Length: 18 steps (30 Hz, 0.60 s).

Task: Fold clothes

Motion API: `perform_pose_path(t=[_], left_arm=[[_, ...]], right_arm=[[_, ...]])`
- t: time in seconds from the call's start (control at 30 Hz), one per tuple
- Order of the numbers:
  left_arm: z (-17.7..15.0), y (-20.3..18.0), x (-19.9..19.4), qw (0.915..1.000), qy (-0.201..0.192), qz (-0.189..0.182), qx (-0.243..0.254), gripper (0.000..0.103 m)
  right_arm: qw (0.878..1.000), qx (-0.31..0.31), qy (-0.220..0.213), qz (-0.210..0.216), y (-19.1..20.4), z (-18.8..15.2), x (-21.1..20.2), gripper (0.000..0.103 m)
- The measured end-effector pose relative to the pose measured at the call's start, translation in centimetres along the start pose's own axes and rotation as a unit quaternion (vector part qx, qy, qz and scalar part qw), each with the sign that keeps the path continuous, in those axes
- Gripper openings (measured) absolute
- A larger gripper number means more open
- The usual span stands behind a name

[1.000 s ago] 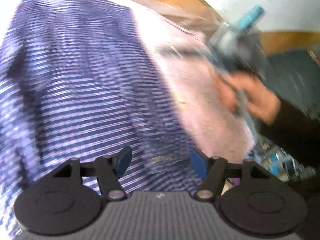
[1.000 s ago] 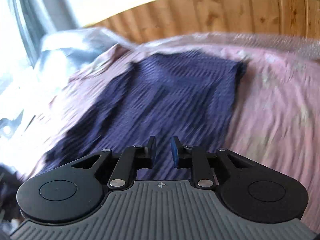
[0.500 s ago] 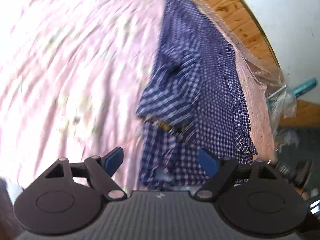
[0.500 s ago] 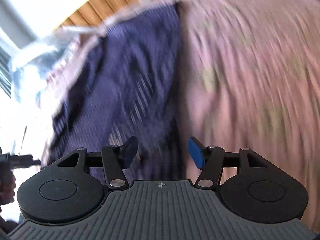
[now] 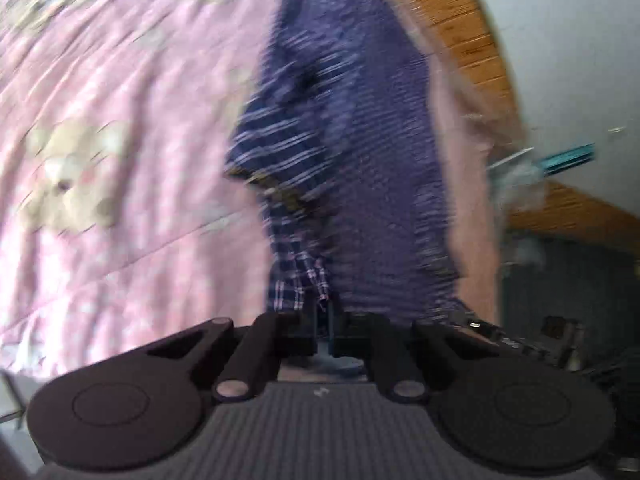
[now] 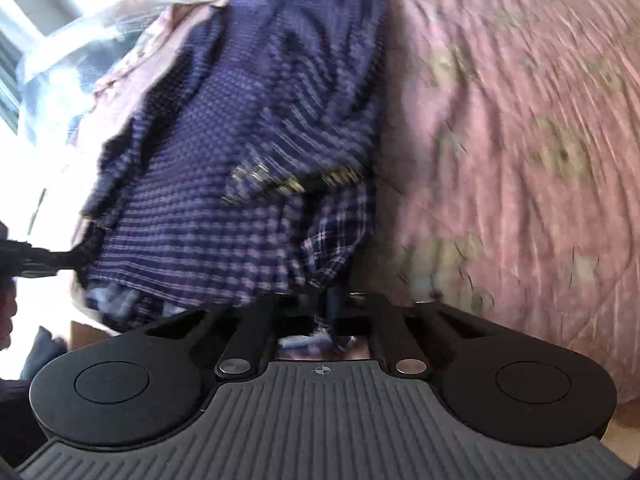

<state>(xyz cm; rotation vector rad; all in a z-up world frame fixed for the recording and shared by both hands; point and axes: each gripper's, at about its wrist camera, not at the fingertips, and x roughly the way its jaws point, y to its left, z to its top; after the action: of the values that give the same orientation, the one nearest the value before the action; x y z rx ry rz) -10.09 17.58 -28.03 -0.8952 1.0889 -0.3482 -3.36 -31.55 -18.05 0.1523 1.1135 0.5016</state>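
Note:
A dark blue checked shirt [image 5: 352, 152] lies stretched out on a pink bedspread [image 5: 120, 120]. It also shows in the right wrist view [image 6: 248, 128], with a folded part on top. My left gripper [image 5: 325, 326] is shut on the shirt's near edge at one corner. My right gripper [image 6: 332, 304] is shut on the near edge at the other corner. The other gripper's tip [image 6: 36, 258] shows at the far left of the right wrist view, at the shirt's edge. Both views are blurred.
The pink bedspread [image 6: 520, 140] has pale bear prints. A wooden headboard [image 5: 452, 20] runs along the far side. Clear plastic wrap [image 6: 72, 60] lies bunched by a bright window. Dark furniture [image 5: 568, 280] stands beyond the bed's edge.
Both grippers have gone from open to shut on the shirt's near edge. Both views have swung down to that edge.

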Motion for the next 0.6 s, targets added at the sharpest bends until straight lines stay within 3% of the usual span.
perform_pose_path(t=[0.13,0.23,0.33,0.43,0.47,0.5,0.57,0.6], left_arm=[[6.4,-3.4,-2.6,0.9956,-0.050,-0.078,-0.013,0.004],[14.6,-5.6,-3.6,0.9898,-0.102,-0.098,-0.019,0.004],[23.3,-6.0,-2.3,0.9855,-0.155,-0.057,-0.038,0.004],[29.4,-4.6,0.7,0.9833,-0.170,0.036,-0.053,0.006],[30.7,-4.2,1.7,0.9833,-0.161,0.069,-0.050,0.012],[31.4,-3.8,2.6,0.9822,-0.154,0.093,-0.055,0.020],[31.3,-3.9,2.8,0.9815,-0.158,0.092,-0.058,0.032],[30.7,-4.1,2.1,0.9798,-0.167,0.099,-0.049,0.046]], right_arm=[[0.998,0.032,-0.035,0.046,-1.4,8.9,-0.4,0.000],[0.993,0.057,-0.063,0.081,-2.5,15.7,-0.7,0.000],[0.987,0.091,-0.086,0.101,-4.0,22.8,0.8,0.000],[0.981,0.148,-0.096,0.079,-6.6,30.2,6.7,0.000],[0.979,0.166,-0.093,0.068,-7.4,31.6,8.8,0.004],[0.977,0.186,-0.087,0.058,-8.3,32.6,10.5,0.017],[0.970,0.225,-0.078,0.041,-10.4,33.4,13.1,0.024],[0.968,0.235,-0.076,0.043,-11.2,33.3,13.6,0.025]])
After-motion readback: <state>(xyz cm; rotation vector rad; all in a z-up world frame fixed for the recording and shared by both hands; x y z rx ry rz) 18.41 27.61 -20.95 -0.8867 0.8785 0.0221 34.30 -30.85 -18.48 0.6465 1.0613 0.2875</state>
